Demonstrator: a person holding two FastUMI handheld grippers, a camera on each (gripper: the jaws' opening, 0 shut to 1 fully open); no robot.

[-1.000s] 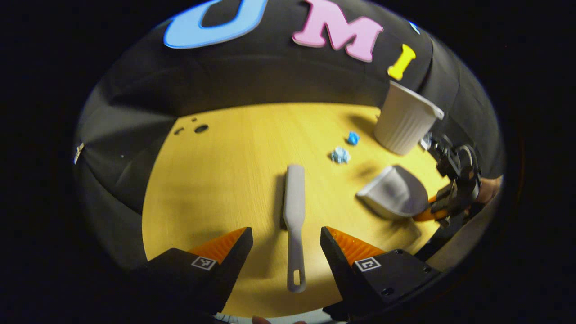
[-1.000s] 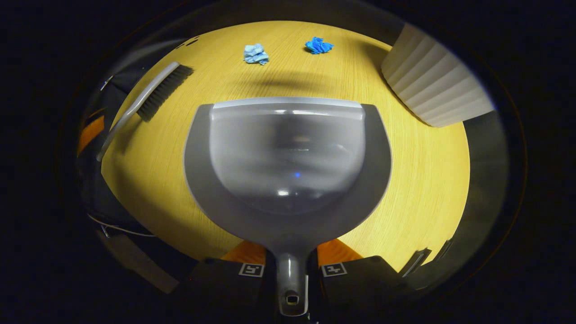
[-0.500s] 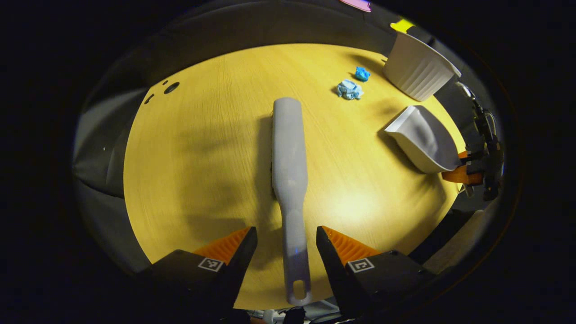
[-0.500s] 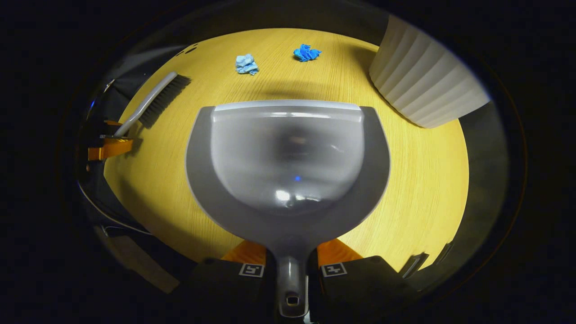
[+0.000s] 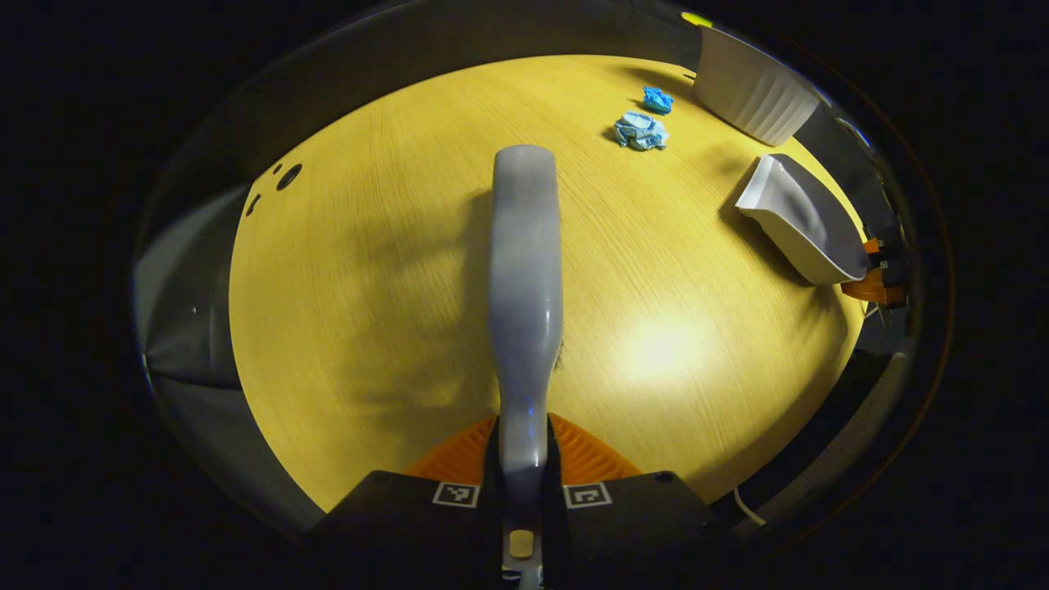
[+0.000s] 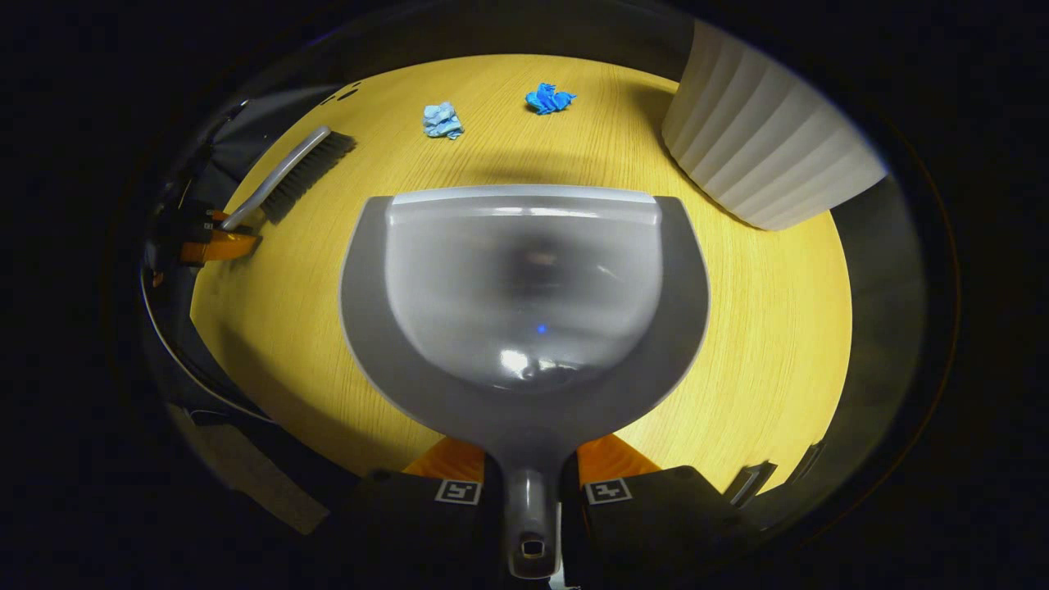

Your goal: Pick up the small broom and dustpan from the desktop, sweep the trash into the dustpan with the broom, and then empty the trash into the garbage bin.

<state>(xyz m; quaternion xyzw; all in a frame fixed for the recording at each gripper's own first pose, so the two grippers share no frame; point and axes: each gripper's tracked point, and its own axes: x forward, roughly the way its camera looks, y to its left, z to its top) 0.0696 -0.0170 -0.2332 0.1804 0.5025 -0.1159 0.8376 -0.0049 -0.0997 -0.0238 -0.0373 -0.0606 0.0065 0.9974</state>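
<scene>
Broom and dustpan held over a lit wooden table

The broom (image 5: 525, 270) handle is pinched by the left gripper (image 5: 522, 459), the dustpan (image 6: 524, 311) handle by the right gripper (image 6: 529, 483); the yellow table (image 5: 369, 270) is ringed by dark cloth, paper scraps (image 5: 641, 131) at upper right.

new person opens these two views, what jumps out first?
The grey dustpan looms at the centre of the right gripper view, its handle clamped in the right tongs. In the left gripper view the broom runs up the middle from the left tongs, shut on its handle. Beyond lie two blue paper wads on the yellow desktop, beside the white ribbed bin.
</scene>
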